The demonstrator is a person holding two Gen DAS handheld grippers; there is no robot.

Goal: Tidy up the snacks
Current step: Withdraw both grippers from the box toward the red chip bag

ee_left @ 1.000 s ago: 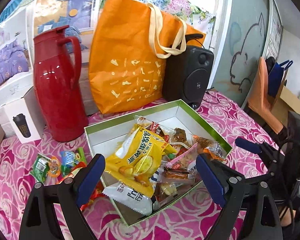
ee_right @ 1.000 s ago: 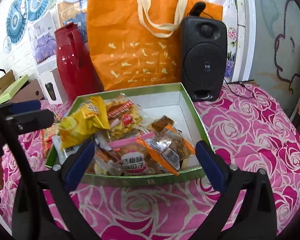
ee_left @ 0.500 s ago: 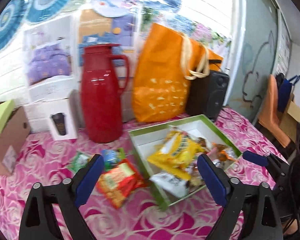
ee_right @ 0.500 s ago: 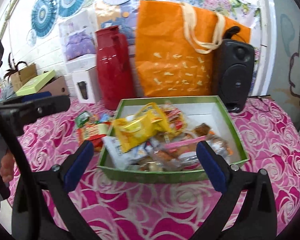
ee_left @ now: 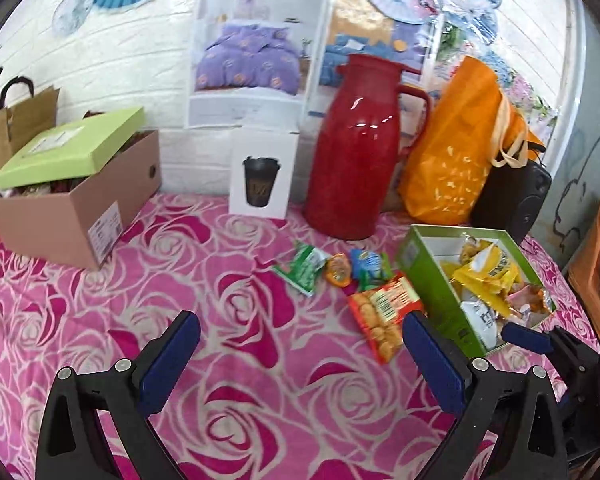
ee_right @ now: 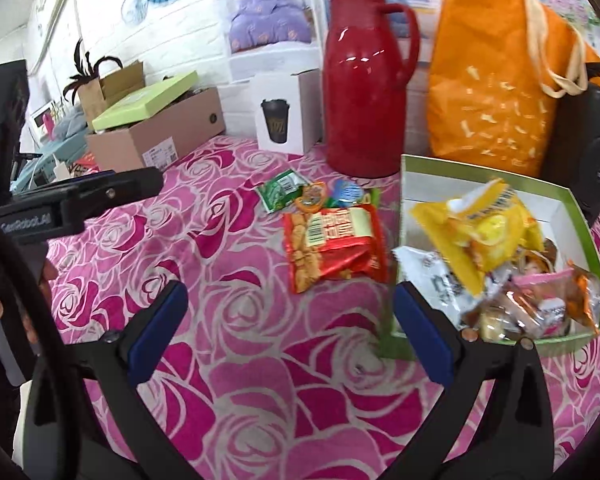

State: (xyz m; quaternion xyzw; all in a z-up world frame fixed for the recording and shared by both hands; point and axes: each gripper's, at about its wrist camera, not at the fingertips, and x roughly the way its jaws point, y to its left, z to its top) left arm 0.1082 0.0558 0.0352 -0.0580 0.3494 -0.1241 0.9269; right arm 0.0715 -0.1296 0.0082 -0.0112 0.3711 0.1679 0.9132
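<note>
With both tools, left [ee_left: 296, 356] and right [ee_right: 288, 320], spread apart and empty, the red cracker packet [ee_right: 332, 244] beside the green box [ee_right: 580, 216] looks next to grasp.

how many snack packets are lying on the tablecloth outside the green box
4, clustered left of the green cardboard box: green foil packet, small orange packet, blue packet, large red cracker bag nearest the camera. More may hide underneath.

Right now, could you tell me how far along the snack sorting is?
Mostly done: many packets already fill the green box. Nothing is in hand; the left gripper and right gripper are both open and empty. Left on the tablecloth: the red snack pack and a few small packets.
</note>
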